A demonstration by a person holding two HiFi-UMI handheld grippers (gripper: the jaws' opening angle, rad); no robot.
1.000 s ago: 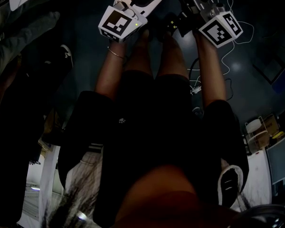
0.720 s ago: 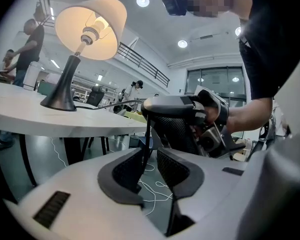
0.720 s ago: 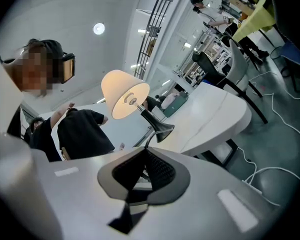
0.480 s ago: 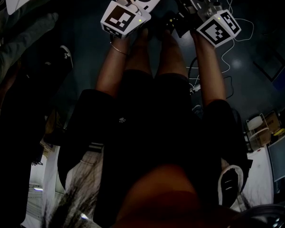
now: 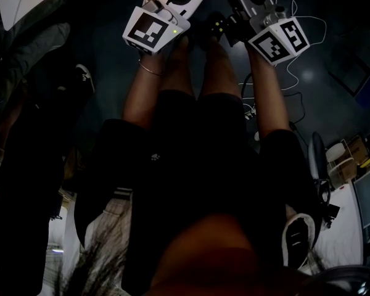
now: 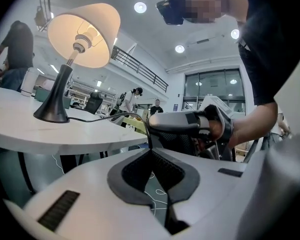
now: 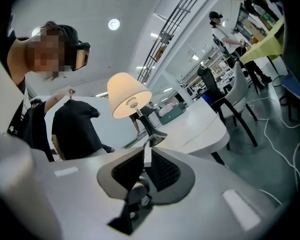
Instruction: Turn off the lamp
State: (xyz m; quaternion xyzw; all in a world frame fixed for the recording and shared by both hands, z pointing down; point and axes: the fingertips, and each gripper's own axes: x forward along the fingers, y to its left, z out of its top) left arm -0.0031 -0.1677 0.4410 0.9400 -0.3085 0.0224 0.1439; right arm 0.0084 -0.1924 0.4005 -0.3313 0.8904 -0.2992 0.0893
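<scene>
Lamp [image 6: 82, 31] still lit on the desk [image 6: 65, 134]: my left gripper [image 6: 150, 151] pinches its cord [image 6: 105, 116] away from the base, and my right gripper [image 7: 147, 151], jaws just eased slightly apart, sits narrow on a white piece [image 7: 147, 159], likely the switch, which I judge needs pressing next.

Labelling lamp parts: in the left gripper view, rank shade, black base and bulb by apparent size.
1. Shade, largest.
2. Black base, clearly smaller.
3. Bulb, smallest.
All belong to one lamp, so nearness hardly skews the order.
</scene>
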